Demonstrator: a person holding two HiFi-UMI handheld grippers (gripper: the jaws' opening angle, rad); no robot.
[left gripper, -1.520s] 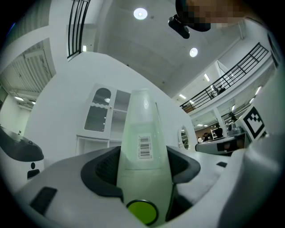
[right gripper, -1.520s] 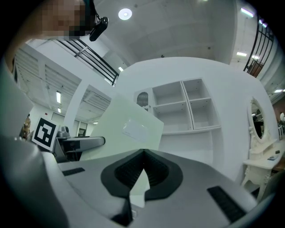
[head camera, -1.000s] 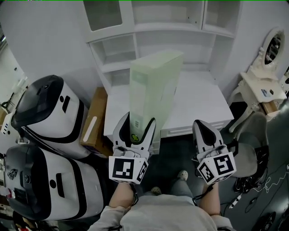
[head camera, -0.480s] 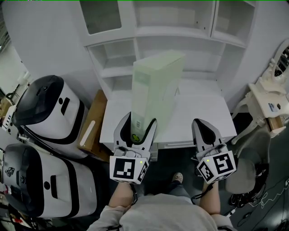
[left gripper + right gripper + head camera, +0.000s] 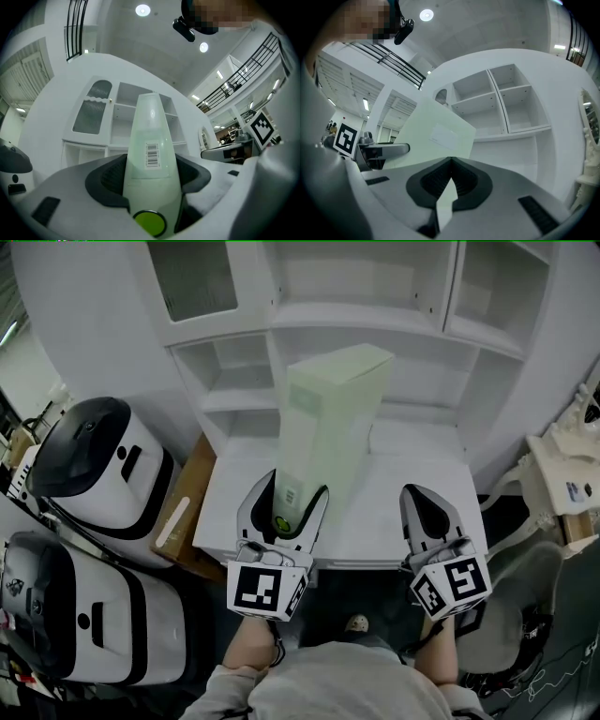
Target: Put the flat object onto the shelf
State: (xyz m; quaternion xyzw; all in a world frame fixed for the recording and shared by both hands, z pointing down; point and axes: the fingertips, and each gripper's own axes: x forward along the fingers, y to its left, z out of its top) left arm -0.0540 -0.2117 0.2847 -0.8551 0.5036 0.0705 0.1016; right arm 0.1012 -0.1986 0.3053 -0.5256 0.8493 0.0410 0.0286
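the left gripper (image 5: 292, 491) is clenched on the lower end of a pale green flat rectangular box (image 5: 330, 418), and the left gripper view shows both dark pads pressed on its narrow sides. the box stands on end in the middle of the head view, leaning a little to the right, over the white desk top (image 5: 412, 474). its upper end reaches up in front of the open compartments of the white shelf unit (image 5: 281, 315) that fills the top of the frame. it rests on no shelf board.

in the left gripper view the box (image 5: 151, 126) runs up from the bottom centre, with a white barcode label (image 5: 152, 155) on its near edge and a bright green round button (image 5: 150, 223) at its foot.

the right gripper (image 5: 419, 493) sits to the lower right of the box in the head view, level with the left one and apart from the box. in the right gripper view its tongs (image 5: 451, 161) are closed, tips meeting with nothing between them. the box's broad face (image 5: 433, 133) shows beyond them at centre left.

at the left of the head view stand two white and black rounded machines (image 5: 103, 460), with a brown cardboard box (image 5: 183, 507) wedged between them and the desk. a grey chair (image 5: 511, 615) is at the lower right.
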